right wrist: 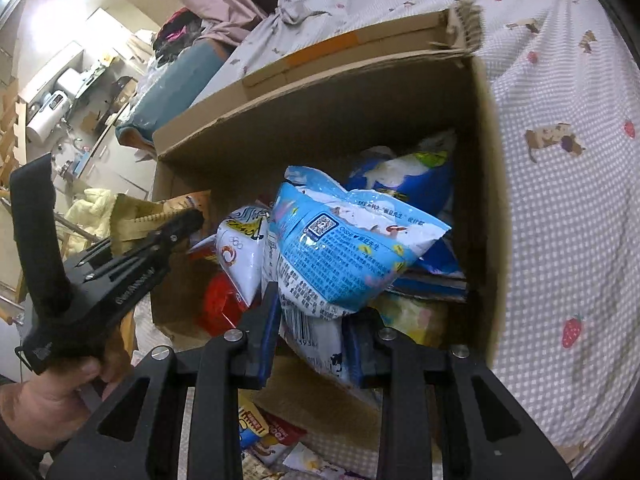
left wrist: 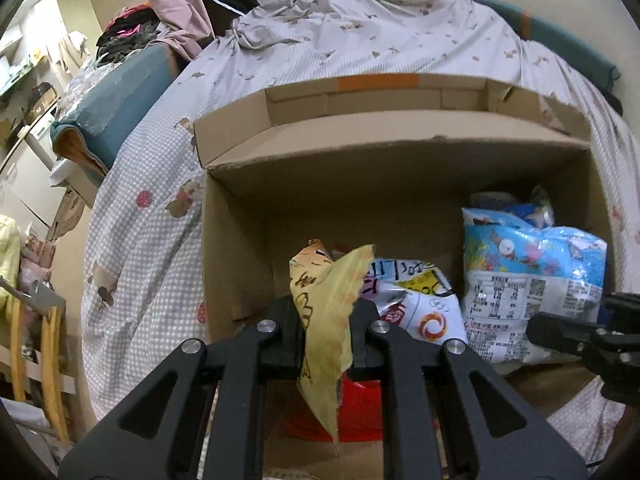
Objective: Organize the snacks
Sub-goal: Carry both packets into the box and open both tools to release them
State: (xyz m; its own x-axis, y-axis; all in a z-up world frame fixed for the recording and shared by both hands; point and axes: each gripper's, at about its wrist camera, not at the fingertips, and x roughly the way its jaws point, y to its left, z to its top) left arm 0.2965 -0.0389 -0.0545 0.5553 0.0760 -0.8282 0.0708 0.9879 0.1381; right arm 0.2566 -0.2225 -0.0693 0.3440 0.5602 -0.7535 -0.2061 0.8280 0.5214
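My left gripper (left wrist: pixel 326 314) is shut on a crumpled yellow snack packet (left wrist: pixel 324 280), held over the near left part of an open cardboard box (left wrist: pixel 384 152) on a bed. The right wrist view shows that same gripper (right wrist: pixel 186 220) from the side, with the yellow packet (right wrist: pixel 132 220) and a person's hand (right wrist: pixel 48 392) on its handle. My right gripper (right wrist: pixel 314 332) is shut on the lower end of a light-blue snack bag (right wrist: pixel 348 256), held inside the box (right wrist: pixel 320 80) towards its right. A white bag (right wrist: pixel 240 252), a red packet (right wrist: pixel 220 308) and a dark-blue bag (right wrist: pixel 404 184) lie in the box.
The box stands on a bed with a checked, animal-print sheet (right wrist: pixel 560 200). More snack packets (right wrist: pixel 260 432) lie on the sheet in front of the box. A blue folded cushion (left wrist: pixel 116 100) and heaped clothes sit at the far left. Cluttered furniture fills the room beyond the bed.
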